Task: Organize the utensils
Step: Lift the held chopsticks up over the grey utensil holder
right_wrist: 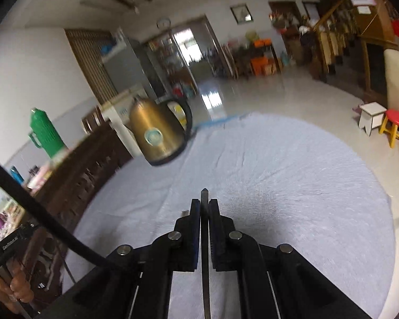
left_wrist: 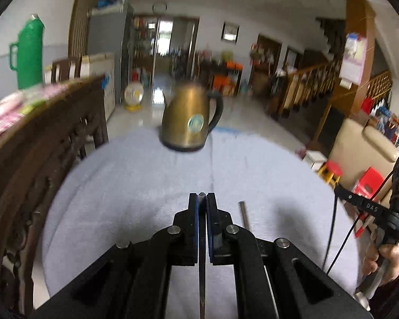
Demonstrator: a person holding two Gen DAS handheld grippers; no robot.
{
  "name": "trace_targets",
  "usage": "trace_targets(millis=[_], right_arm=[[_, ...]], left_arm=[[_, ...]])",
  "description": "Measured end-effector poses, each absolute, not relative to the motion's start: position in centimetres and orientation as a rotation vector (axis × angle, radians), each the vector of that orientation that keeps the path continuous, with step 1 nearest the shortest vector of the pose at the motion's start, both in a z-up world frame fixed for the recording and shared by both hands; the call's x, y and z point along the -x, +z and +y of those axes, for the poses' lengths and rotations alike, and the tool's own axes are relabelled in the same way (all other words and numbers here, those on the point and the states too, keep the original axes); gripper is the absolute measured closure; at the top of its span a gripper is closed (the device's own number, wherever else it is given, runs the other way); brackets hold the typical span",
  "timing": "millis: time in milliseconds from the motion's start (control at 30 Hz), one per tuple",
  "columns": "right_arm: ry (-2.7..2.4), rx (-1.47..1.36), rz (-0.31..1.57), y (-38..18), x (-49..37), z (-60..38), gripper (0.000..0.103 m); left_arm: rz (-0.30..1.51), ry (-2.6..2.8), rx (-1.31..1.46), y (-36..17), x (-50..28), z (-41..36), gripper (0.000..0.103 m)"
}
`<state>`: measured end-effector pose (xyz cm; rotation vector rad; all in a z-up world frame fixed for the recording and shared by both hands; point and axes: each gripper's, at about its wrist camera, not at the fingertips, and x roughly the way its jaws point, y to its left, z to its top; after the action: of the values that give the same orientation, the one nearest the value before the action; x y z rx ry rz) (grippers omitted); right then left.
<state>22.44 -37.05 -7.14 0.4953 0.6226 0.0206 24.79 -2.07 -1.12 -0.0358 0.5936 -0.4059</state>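
Note:
My left gripper [left_wrist: 202,197] is shut on a thin flat metal utensil [left_wrist: 202,279]. Its end pokes out just past the blue pads and its length runs back between the jaws. My right gripper [right_wrist: 204,202] is shut the same way on a dark flat utensil [right_wrist: 205,279] with a pointed tip. Both hang above a round table under a pale blue cloth [left_wrist: 135,186]. A short grey metal bar [left_wrist: 244,214] shows beside the left gripper's right finger, with its lower part hidden. Whether that bar lies on the cloth I cannot tell.
A gold kettle [left_wrist: 190,118] [right_wrist: 157,133] stands at the table's far edge. Dark carved wooden furniture [left_wrist: 40,159] with a green thermos [left_wrist: 29,53] flanks the left side. A hand [left_wrist: 385,257] holds the other tool at the right edge. A black cable [right_wrist: 53,223] crosses lower left. Stools [right_wrist: 393,127] stand on the floor.

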Motion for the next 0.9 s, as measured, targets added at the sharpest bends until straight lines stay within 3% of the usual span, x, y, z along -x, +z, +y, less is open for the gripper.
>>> trace_targets(millis=[367,900], right_arm=[[-0.02,-0.479,0.318,-0.2,-9.4,-35.4,0.096],[0.08,-0.494,0.075,6.2,-1.1,-32.2,0.096]], left_arm=[[0.355,-0.398,0.056,3.6,-14.0,-0.1,0.098],[0.144,-0.482,0.19,10.5,-5.6,2.3,0.098]])
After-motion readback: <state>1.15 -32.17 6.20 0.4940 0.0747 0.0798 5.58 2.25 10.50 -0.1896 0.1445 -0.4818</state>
